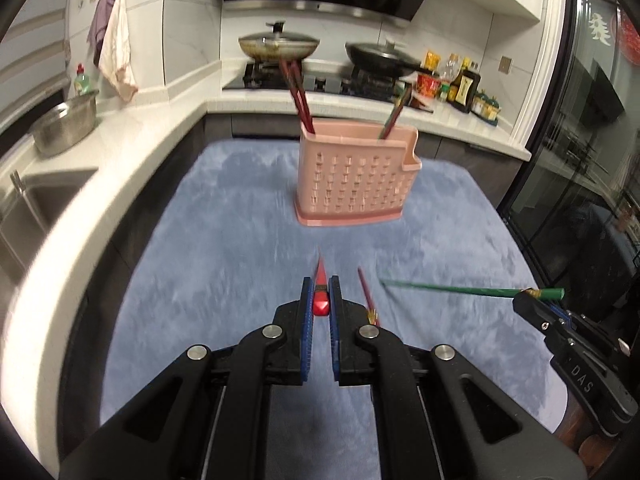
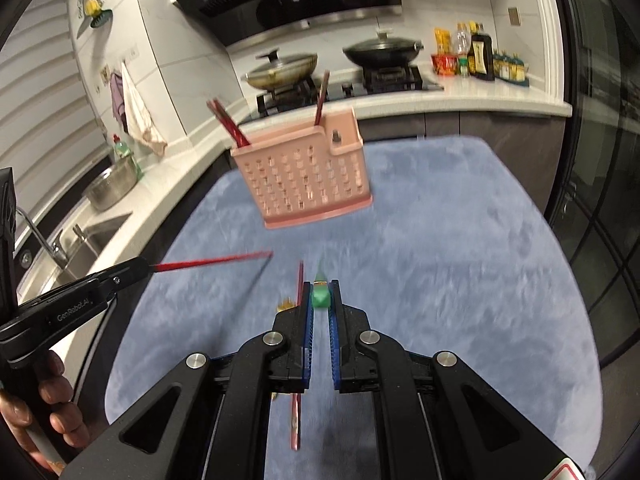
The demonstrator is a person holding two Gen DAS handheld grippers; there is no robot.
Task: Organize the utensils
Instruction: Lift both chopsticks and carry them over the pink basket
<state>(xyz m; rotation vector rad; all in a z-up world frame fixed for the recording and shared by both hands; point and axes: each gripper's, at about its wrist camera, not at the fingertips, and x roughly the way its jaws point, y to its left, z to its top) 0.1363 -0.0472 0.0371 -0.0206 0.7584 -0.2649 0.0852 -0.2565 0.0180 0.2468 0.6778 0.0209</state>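
A pink perforated utensil holder (image 1: 352, 176) stands on the blue mat (image 1: 224, 240), with red chopsticks (image 1: 298, 96) in its left side and another chopstick (image 1: 394, 118) on the right; it also shows in the right wrist view (image 2: 304, 184). My left gripper (image 1: 321, 292) is shut on a red chopstick (image 1: 321, 298) pointing at the holder. My right gripper (image 2: 321, 294) is shut on a green chopstick (image 2: 320, 299), seen sideways in the left view (image 1: 460, 289). A second red chopstick (image 1: 366, 292) lies on the mat between the grippers and shows in the right wrist view (image 2: 299, 284).
White counter (image 1: 120, 152) with a sink (image 1: 36, 208) and steel bowl (image 1: 66, 124) runs along the left. Stove with two lidded pans (image 1: 280, 44) and condiment bottles (image 1: 464, 84) sits behind. Glass door (image 1: 580, 160) on the right.
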